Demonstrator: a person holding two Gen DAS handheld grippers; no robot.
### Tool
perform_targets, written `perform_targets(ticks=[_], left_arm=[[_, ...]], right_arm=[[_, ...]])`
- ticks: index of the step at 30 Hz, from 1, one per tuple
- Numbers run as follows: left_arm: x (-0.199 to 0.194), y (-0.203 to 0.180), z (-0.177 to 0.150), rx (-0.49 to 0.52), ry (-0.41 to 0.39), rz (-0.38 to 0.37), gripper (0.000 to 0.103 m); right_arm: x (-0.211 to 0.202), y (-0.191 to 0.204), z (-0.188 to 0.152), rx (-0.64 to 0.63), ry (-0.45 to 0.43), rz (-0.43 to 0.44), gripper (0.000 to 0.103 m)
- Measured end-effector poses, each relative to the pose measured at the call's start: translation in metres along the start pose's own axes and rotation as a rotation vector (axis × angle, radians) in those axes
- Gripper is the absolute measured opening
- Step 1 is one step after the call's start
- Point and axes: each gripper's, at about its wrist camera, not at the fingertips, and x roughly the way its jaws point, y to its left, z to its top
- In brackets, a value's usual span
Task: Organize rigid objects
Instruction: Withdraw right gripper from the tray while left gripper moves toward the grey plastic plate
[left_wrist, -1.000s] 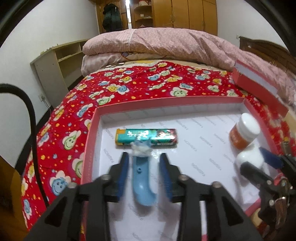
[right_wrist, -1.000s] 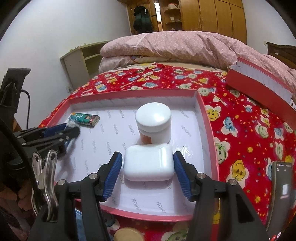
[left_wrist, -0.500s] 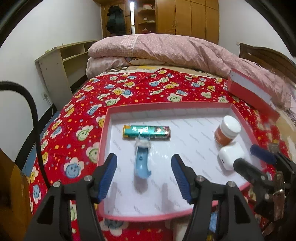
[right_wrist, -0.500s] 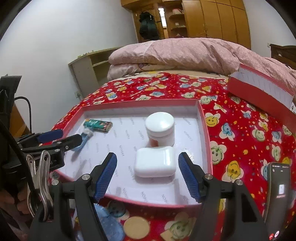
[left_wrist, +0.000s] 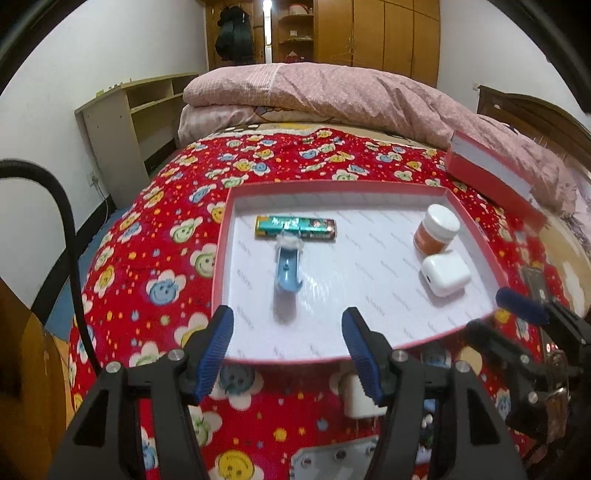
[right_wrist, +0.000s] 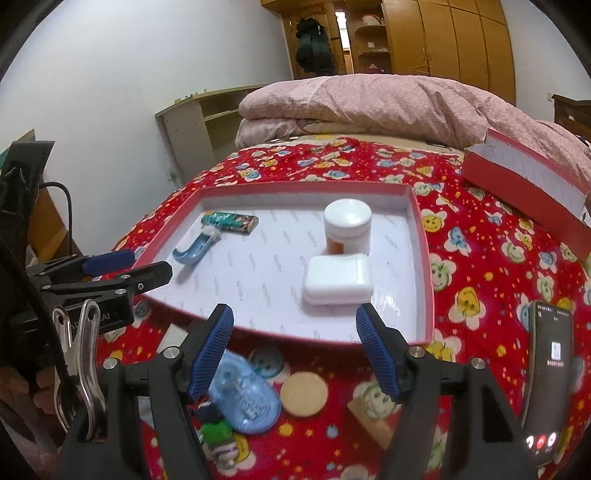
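A shallow red-rimmed cardboard tray with a white printed liner (left_wrist: 221, 236) lies on a red bedspread patterned with smiling flowers (left_wrist: 155, 236). In it, at the far left, a long green printed packet (left_wrist: 295, 228) lies crosswise, with a light blue plastic razor (left_wrist: 287, 269) just on its near side, head touching or almost touching the packet. At the right, a small orange jar with a white screw lid (left_wrist: 436, 233) stands upright, and a white rounded earbud case (left_wrist: 446, 272) lies just in front of it.

Only the right wrist view shows the things on the bedspread nearer than the tray: a clear blue oval plastic case (right_wrist: 245, 397), a flat tan disc (right_wrist: 304, 393), a small green object, and a dark smartphone with a lit screen (right_wrist: 550, 376) at the right. The left wrist view alone shows a small white block (left_wrist: 360, 400) under the near rim and a grey plate at the bottom edge.

The left gripper (left_wrist: 286, 341) points downward at the tray's near edge, jaws standing apart with nothing between them, having just been opening. The right gripper (right_wrist: 295, 341) is posed likewise on the near side of the earbud case, jaws spread and empty, also just opened wider. Each shows at the edge of the other's view.
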Motion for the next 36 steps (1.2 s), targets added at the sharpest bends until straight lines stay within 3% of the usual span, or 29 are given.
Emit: perform_targets(ticks=[20, 27, 36], left_arm=[[-0.021, 0.007, -0.055, -0.007, 0.088, -0.038, 0.065], [-0.030, -0.002, -0.074, 0.023, 0.092, -0.018, 0.065], [-0.036, -0.020, -0.084, 0.059, 0.097, -0.080, 0.084]], right_arm=[[-0.032, -0.015, -0.046, 0.054, 0.055, -0.033, 0.071], [-0.043, -0.014, -0.057, 0.050, 0.054, -0.032, 0.071], [-0.053, -0.020, -0.082, 0.065, 0.077, -0.037, 0.071]])
